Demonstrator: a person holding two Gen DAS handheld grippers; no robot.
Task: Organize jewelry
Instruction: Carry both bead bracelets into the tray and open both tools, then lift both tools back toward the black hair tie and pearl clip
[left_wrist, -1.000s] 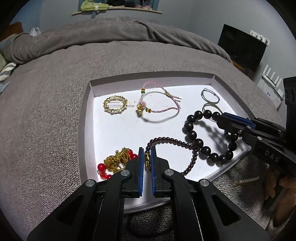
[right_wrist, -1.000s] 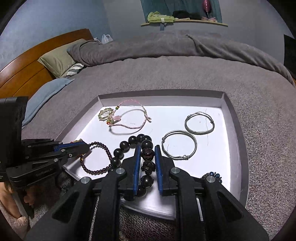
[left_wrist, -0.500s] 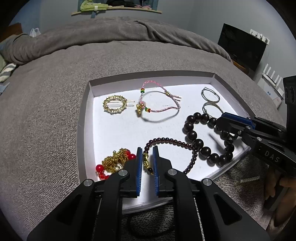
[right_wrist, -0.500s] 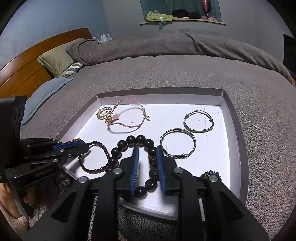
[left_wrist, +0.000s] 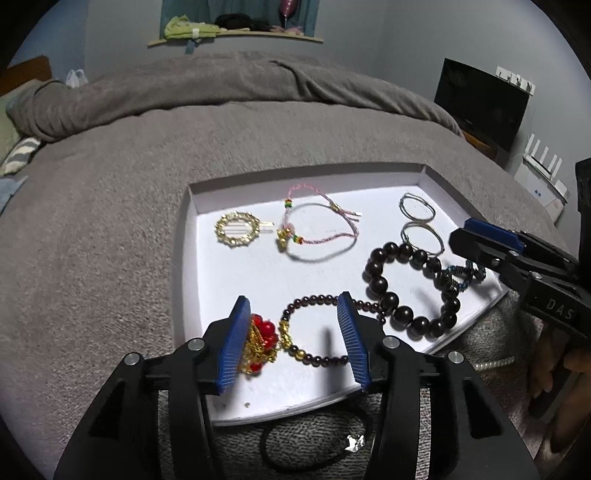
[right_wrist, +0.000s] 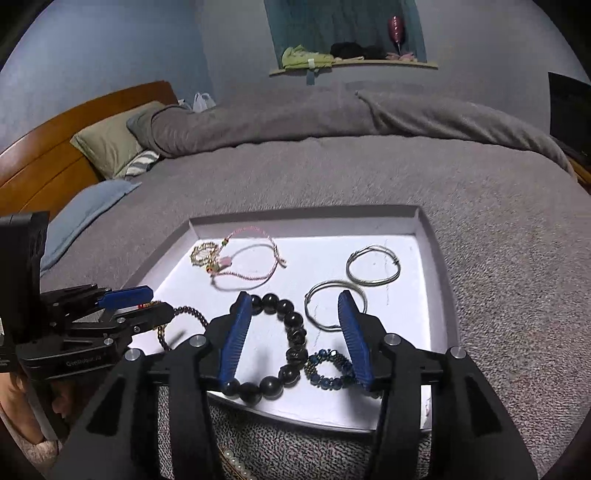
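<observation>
Over tray (left_wrist: 184, 258): both tongs just opened (bracelets lying free).

Grey blanket (right_wrist: 369, 177), green pillow (right_wrist: 110, 144), wooden headboard (right_wrist: 44, 158), black screen (left_wrist: 480, 99).

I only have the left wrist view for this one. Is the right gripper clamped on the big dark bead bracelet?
Observer: No. The right gripper has just been opening its jaws; the big dark bead bracelet lies loose on the tray, with neither pad pressing on it.
Operator: And the blue thing half hidden behind its finger?
Observer: A blue bead bracelet, a small closed ring lying flat in the tray beside the big one.
</observation>
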